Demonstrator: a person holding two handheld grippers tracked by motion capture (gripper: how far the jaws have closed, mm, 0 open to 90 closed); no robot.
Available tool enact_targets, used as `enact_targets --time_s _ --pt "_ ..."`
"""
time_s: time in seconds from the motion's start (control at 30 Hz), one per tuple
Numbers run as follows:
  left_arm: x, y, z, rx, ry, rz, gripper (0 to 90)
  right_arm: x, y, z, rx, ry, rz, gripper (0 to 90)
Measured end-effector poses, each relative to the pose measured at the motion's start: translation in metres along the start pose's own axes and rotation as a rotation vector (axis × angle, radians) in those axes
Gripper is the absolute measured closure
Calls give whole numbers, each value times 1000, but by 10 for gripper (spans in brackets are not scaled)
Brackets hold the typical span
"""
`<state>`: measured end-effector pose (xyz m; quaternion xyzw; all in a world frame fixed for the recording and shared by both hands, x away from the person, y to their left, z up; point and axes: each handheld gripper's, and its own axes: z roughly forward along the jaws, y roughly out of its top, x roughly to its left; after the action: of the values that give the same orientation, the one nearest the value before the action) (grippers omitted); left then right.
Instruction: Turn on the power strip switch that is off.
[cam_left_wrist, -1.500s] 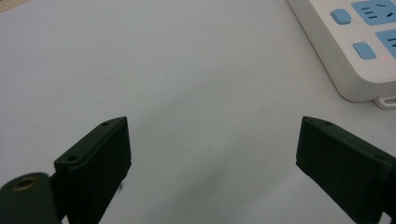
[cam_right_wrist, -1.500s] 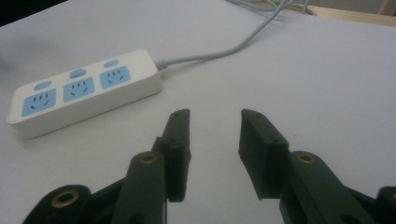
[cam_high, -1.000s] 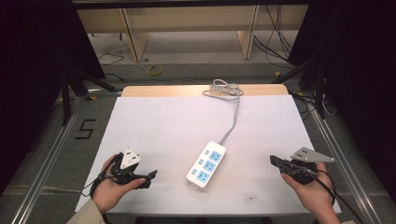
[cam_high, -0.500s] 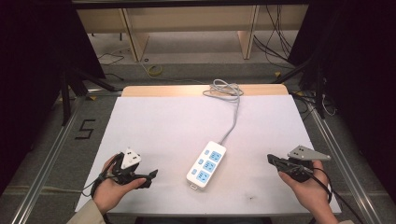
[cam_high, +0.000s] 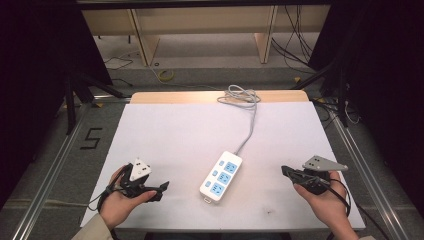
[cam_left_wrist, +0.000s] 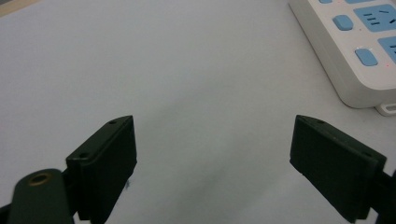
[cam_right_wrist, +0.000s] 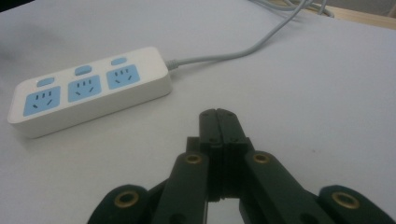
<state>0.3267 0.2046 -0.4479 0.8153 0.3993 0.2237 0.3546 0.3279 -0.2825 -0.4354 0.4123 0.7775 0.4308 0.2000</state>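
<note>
Two grippers are waiting low at the near edge of the table (cam_high: 150, 125), with the strip (cam_high: 221, 176) lying between them, touching neither. The left gripper (cam_high: 159, 190) is holding its jaws wide over bare table; the right gripper (cam_high: 286, 170) is keeping its jaws pressed together, empty. A closed right jaw pushed in could shove the strip sideways, and the cord (cam_high: 248, 120) might drag. Against half a second ago, the right gripper is sitting slightly nearer the strip; the left looks unchanged.
</note>
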Motion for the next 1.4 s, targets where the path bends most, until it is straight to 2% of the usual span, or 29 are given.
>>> enact_targets --time_s 0.6,1.4 --pt "-2 0 1 0 -1 4 141 7 5 7 0 26 -1 900" --pt "-3 1 1 0 -1 12 142 15 13 18 8 54 -26 900"
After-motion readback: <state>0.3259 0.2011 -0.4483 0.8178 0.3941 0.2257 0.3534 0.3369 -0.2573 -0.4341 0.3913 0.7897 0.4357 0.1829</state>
